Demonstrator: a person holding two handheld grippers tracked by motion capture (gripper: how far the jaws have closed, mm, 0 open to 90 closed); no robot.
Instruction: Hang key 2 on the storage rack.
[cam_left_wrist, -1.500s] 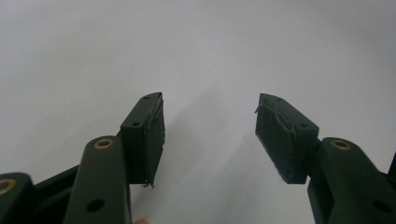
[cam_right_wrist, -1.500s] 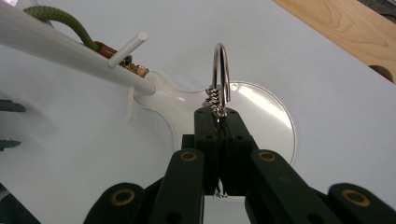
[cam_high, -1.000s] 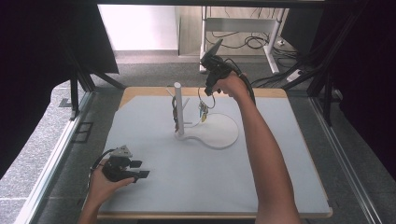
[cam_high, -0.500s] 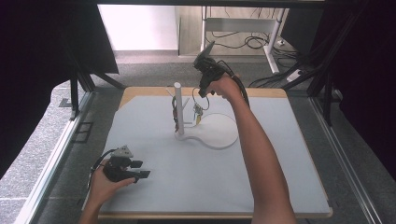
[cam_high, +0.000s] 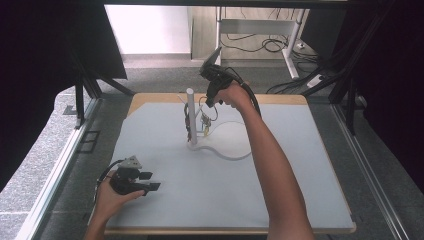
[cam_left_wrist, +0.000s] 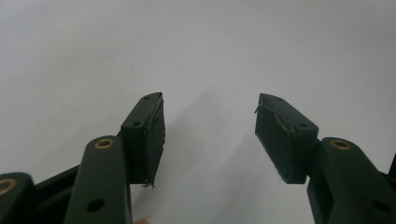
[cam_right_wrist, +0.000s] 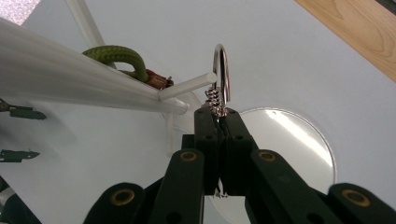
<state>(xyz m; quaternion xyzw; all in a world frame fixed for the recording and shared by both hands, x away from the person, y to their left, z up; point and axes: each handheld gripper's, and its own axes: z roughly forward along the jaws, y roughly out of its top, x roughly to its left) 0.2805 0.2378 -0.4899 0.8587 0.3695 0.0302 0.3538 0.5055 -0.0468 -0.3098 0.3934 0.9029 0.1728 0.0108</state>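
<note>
At the near edge, the left gripper (cam_high: 150, 181) rests with jaws apart, holding nothing.
Farther off, the right gripper (cam_right_wrist: 217, 116) pinches a metal hook (cam_right_wrist: 221, 70) beside the stand's peg (cam_right_wrist: 187, 87); a small tilt could make it miss or slip.

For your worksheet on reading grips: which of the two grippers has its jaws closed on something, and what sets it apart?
The right gripper, by the white stand, pinches a silver hook. The left gripper rests over the mat, jaws apart, nothing between.
</note>
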